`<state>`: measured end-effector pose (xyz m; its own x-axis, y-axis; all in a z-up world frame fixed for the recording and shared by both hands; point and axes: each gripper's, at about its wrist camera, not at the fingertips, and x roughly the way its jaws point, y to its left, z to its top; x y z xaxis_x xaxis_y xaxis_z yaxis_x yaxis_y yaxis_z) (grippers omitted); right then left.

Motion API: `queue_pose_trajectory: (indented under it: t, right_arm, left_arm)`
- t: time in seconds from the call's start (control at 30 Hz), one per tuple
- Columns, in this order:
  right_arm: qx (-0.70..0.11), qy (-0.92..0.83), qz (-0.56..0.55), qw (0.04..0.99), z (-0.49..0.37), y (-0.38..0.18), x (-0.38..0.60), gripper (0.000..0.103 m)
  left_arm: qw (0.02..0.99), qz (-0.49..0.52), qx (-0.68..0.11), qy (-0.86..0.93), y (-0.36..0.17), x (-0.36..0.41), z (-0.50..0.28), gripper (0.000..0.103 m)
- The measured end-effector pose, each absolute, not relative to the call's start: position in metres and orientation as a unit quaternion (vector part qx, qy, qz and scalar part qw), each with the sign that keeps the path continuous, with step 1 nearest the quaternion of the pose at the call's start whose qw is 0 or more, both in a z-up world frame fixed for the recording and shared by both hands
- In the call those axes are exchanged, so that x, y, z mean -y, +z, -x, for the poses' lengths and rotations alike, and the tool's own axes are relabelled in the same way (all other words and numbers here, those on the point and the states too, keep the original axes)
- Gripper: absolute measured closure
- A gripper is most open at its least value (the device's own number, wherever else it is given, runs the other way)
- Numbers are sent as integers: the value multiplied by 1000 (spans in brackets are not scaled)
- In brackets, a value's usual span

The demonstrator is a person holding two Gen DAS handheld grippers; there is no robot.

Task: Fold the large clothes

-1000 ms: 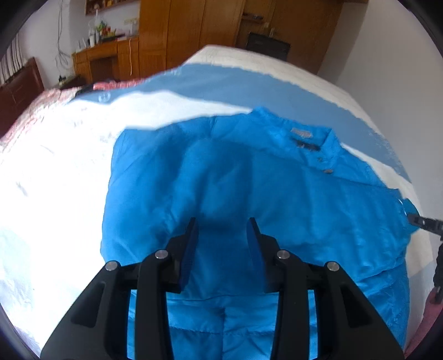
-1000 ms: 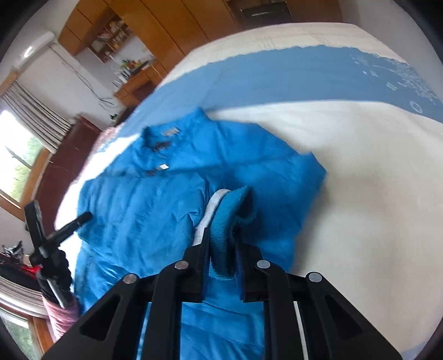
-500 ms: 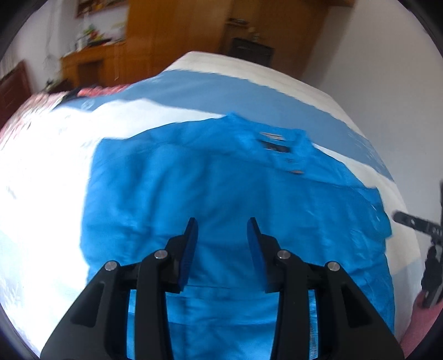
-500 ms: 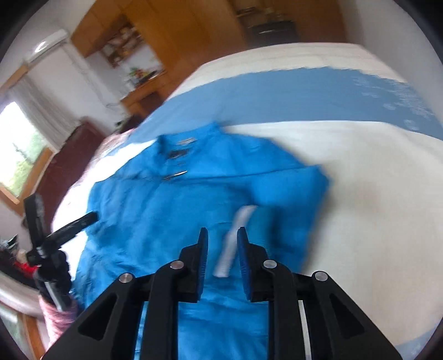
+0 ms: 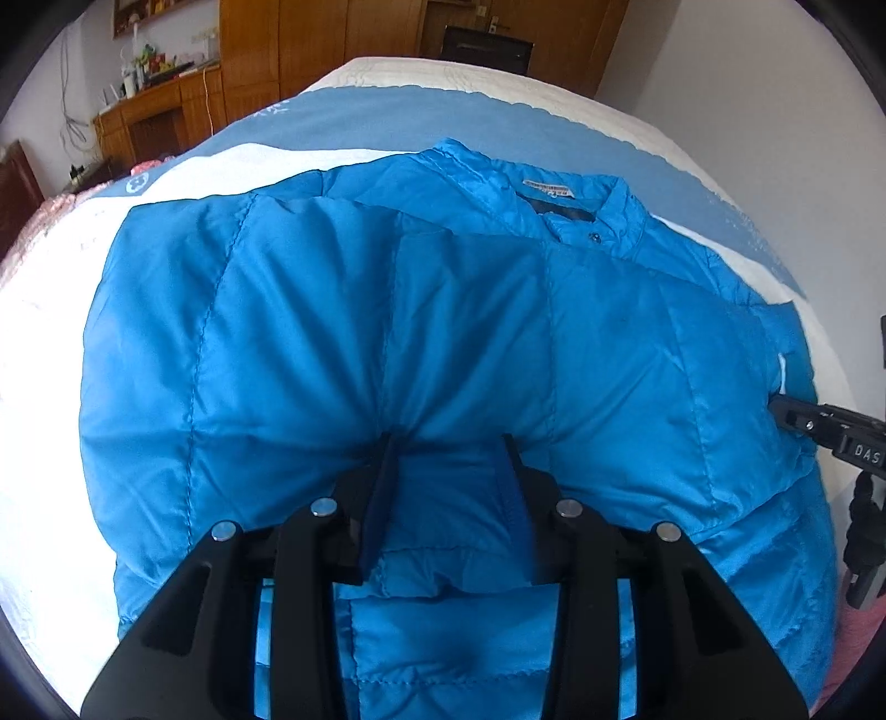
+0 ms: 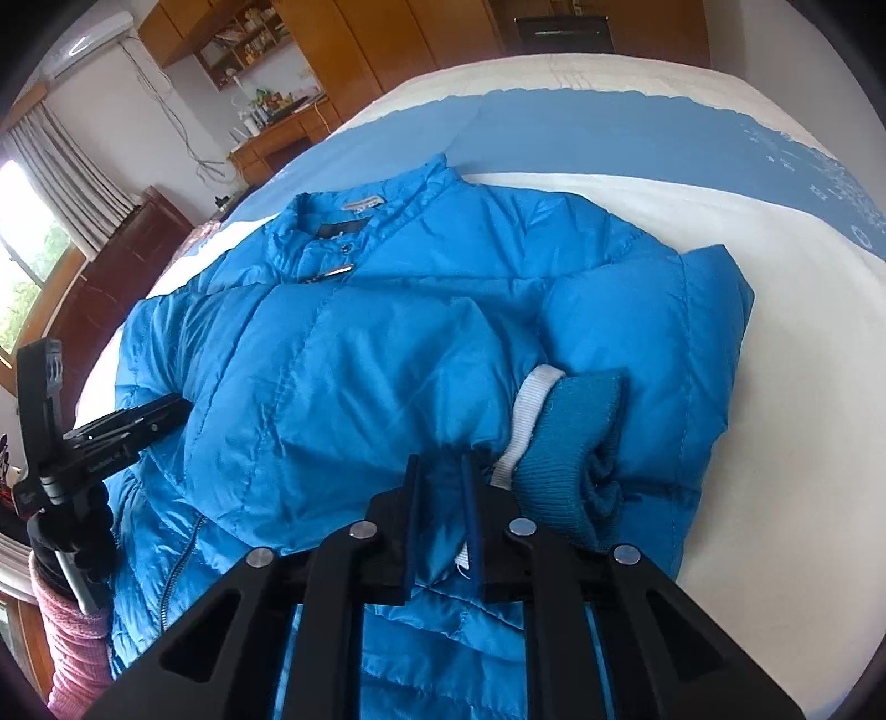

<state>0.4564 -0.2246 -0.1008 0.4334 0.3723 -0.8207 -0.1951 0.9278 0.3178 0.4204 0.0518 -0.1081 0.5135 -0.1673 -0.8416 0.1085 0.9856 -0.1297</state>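
Observation:
A bright blue puffer jacket (image 5: 443, 310) lies front-up on the bed, collar (image 5: 554, 194) at the far side. My left gripper (image 5: 448, 448) is pushed down into its lower middle. Its jaws stand apart with a ridge of fabric between them, and the pads do not clamp it. In the right wrist view the jacket (image 6: 360, 360) has one sleeve folded across the chest. The sleeve's knitted blue cuff (image 6: 576, 443) and white inner cuff (image 6: 531, 399) lie just right of my right gripper (image 6: 440, 462). That gripper's jaws are closing, and they pinch a puckered fold of jacket fabric.
The bed has a white and blue cover (image 5: 387, 111) with bare room left and right of the jacket. A black clamp stand (image 6: 111, 426) rises at the near edge, over something pink (image 6: 72, 637). Wooden wardrobes (image 5: 332, 44) and a desk (image 5: 155, 116) stand behind the bed.
Both grippers have dropped onto the jacket. The right one let go of the blue cuff, which now lies on the jacket, and has closed on fabric beside it. The left jaws' gap looks unchanged.

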Motion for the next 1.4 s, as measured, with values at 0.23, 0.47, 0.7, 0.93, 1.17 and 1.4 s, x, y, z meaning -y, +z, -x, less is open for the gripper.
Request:
queue_pose_trajectory:
  t: [0.23, 0.47, 0.7, 0.93, 1.17, 1.4]
  right_arm:
    - [-504, 159, -71, 846, -459, -98, 218, 90]
    - [-432, 229, -80, 869, -377, -31, 256, 58]
    - [-475, 278, -68, 832, -262, -63, 285, 51]
    - [-502, 287, -117, 807, -188, -93, 301, 41]
    - [-534, 319, -150, 768, -168, -114, 287, 39]
    - [-532, 327, -158, 765, -172, -123, 271, 66]
  left_arm:
    - [869, 32, -489, -73, -108, -50, -428, 66]
    - [885, 43, -462, -33, -59, -88, -362, 60]
    - [874, 49, -482, 27, -70, -154, -240, 50]
    - [856, 127, -499, 51, -100, -184, -137, 42]
    - [859, 143, -491, 22, -112, -170, -105, 38]
    - [862, 148, -484, 26, -110, -160, -108, 79]
